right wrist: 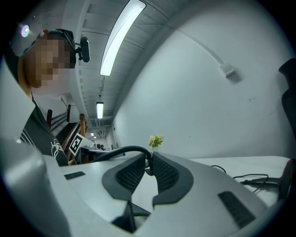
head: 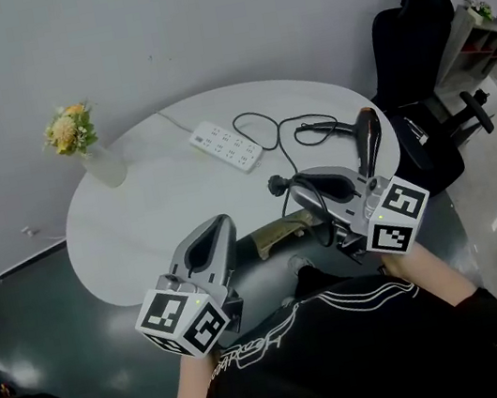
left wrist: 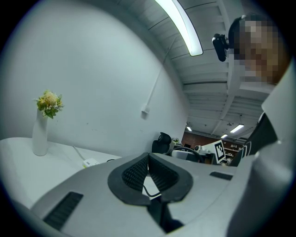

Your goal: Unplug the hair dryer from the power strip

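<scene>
Holding the plug (head: pixel 275 183) clamped in the right gripper (head: pixel 293 185), apart from the power strip (head: pixel 226 145) at upper centre; unplugging looks done. Left gripper (head: pixel 223 223) closed, empty. Next: release onto the counter (head: pixel 140 231)

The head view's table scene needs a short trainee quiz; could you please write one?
1. True or false: the black plug is seated in the white power strip.
2. The right gripper is shut on: A the plug; B the black hair dryer; C nothing.
3. What stands at the white round table's left edge in the head view?
Key: 1 false; 2 A; 3 the white vase of yellow flowers.
</scene>
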`<action>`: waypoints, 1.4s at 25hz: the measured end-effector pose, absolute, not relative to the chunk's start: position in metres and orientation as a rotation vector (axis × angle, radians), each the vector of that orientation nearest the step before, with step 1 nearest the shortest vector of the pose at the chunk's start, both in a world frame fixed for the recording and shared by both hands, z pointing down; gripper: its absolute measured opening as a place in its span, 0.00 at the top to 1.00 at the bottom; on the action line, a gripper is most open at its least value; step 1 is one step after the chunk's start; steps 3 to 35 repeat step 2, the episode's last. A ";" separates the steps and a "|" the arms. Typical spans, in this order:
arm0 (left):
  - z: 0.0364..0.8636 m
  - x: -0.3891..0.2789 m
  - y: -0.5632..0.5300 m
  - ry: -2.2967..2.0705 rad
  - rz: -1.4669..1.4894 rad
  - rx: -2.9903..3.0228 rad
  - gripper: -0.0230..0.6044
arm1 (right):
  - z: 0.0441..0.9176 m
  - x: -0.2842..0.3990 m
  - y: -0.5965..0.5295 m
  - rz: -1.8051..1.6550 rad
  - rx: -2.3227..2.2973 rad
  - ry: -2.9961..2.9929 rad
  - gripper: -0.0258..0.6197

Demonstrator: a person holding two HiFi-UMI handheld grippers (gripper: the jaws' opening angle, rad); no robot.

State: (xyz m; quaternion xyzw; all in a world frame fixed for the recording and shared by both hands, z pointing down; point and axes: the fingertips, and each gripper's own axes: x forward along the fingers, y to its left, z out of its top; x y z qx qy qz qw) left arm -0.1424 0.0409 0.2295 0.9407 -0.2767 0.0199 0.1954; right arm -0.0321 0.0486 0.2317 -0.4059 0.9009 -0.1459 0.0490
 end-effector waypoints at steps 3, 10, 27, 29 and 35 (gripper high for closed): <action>0.231 -0.143 0.040 -0.776 0.057 2.635 0.95 | 0.234 -0.033 0.047 -0.449 -1.237 2.748 0.91; 0.231 -0.143 0.040 -0.776 0.057 2.635 0.95 | 0.234 -0.033 0.047 -0.449 -1.237 2.748 0.91; 0.231 -0.143 0.040 -0.776 0.057 2.635 0.95 | 0.234 -0.033 0.047 -0.449 -1.237 2.748 0.91; 0.231 -0.143 0.040 -0.776 0.057 2.635 0.95 | 0.234 -0.033 0.047 -0.449 -1.237 2.748 0.91; 0.231 -0.143 0.040 -0.776 0.057 2.635 0.95 | 0.234 -0.033 0.047 -0.449 -1.237 2.748 0.91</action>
